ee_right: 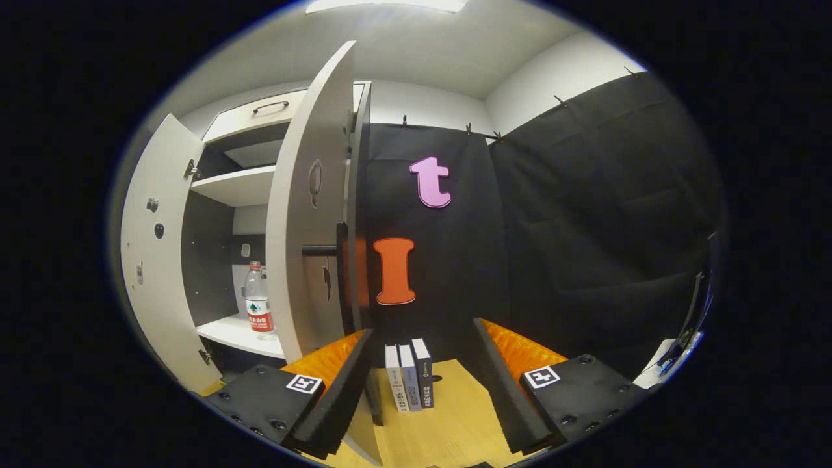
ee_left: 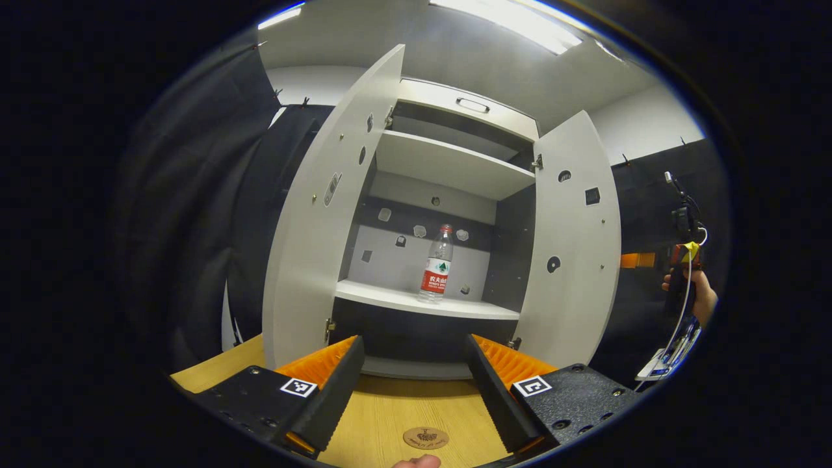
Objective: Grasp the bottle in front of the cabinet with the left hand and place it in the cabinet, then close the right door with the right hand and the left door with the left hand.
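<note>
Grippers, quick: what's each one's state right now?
Left tool: open, holding nothing; the bottle stands on the cabinet shelf.
Right tool: open, holding nothing, near the right door.

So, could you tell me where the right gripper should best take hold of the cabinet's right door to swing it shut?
Probably by the free vertical edge of the right door, coming from its outer face. The door stands wide open, edge-on to the right gripper, whose fingers are open. A dark handle juts from it as an alternative grip.
</note>
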### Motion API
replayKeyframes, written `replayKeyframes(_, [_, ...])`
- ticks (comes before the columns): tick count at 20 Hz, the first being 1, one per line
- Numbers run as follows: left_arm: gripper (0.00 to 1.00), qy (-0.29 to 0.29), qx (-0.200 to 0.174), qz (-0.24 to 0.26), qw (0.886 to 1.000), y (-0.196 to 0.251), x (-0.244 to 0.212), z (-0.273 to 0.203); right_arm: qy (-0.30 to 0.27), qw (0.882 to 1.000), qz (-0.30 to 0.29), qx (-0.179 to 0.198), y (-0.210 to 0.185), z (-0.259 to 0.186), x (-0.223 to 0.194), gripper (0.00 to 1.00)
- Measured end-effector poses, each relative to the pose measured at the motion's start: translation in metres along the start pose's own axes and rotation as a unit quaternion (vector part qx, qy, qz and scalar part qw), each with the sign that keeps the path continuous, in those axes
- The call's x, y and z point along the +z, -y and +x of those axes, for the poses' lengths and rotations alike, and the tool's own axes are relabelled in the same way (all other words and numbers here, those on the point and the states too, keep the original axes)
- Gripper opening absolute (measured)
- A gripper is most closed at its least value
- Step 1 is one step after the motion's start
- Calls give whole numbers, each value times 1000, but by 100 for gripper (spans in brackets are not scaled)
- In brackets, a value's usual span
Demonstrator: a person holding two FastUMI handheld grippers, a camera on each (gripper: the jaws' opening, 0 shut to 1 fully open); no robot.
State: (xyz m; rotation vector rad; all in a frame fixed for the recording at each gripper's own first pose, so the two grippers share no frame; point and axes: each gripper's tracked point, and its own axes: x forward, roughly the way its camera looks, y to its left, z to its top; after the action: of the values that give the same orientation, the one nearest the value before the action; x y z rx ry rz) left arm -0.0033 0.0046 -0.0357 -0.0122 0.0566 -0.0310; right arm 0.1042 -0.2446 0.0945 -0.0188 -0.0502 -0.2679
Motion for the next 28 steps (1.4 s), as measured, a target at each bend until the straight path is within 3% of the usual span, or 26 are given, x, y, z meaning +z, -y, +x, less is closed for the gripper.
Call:
replayKeyframes(2, [94,-2,8,0,1000,-6,-3,-2,12,1000,-4,-11,2,4,4,96])
replayKeyframes(3, [94,-3,11,-3,1000,-10,-5,-3,14,1000,-3,-11,1,3,3,88])
replayKeyframes(4, [94,-4,12,-7,1000,-12,-7,-2,16,1000,2,-11,-1,3,2,88])
replayKeyframes(5, [94,-3,11,-12,1000,-12,-7,-1,12,1000,9,-3,-5,2,-1,100])
replayKeyframes(6, [94,-3,9,-18,1000,-13,-7,1,11,1000,13,-1,-7,-3,-4,95])
replayKeyframes(10, [94,-1,4,-40,999,-12,-9,13,20,1000,-2,7,-25,-7,-2,94])
replayKeyframes(16, [94,1,-7,-57,998,-8,-11,14,0,997,4,75,-83,-16,-10,94])
replayKeyframes(20, [95,4,11,-53,999,-21,-10,11,3,993,7,122,-130,-13,-12,94])
replayKeyframes(28, [95,14,59,-34,998,-55,-5,-1,8,983,25,180,-195,0,-20,94])
